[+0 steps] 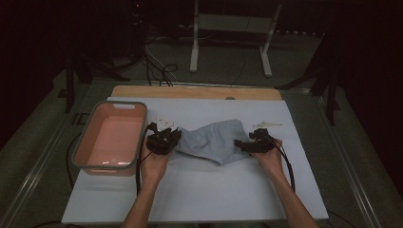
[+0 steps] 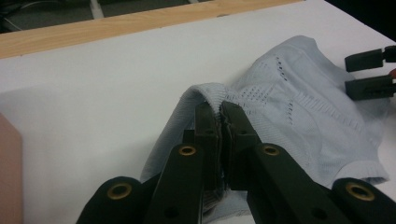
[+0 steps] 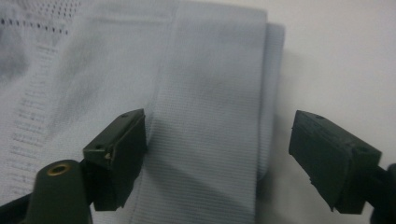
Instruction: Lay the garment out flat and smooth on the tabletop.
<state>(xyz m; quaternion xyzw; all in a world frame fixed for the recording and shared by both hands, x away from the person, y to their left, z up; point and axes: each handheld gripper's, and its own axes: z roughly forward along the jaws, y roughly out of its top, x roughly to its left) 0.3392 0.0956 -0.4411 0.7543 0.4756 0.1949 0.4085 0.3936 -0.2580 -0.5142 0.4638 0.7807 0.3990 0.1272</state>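
Observation:
A pale blue knitted garment (image 1: 213,140) lies crumpled on the white table sheet (image 1: 204,185). My left gripper (image 1: 172,137) is shut on the garment's left edge (image 2: 205,93), with a fold of cloth pinched between the jaws (image 2: 219,116). At the garment's right end my right gripper (image 1: 241,144) stands open, its jaws spread to either side of the ribbed waistband (image 3: 210,116). In the left gripper view the right gripper (image 2: 369,72) shows far off at the garment's other side.
A pink rectangular tub (image 1: 111,137) with a grey rim stands at the left of the sheet. Small white scraps (image 1: 164,122) (image 1: 267,125) lie behind the garment. A wooden board edge (image 1: 195,92) runs along the back, with a metal stand (image 1: 230,28) on the floor beyond.

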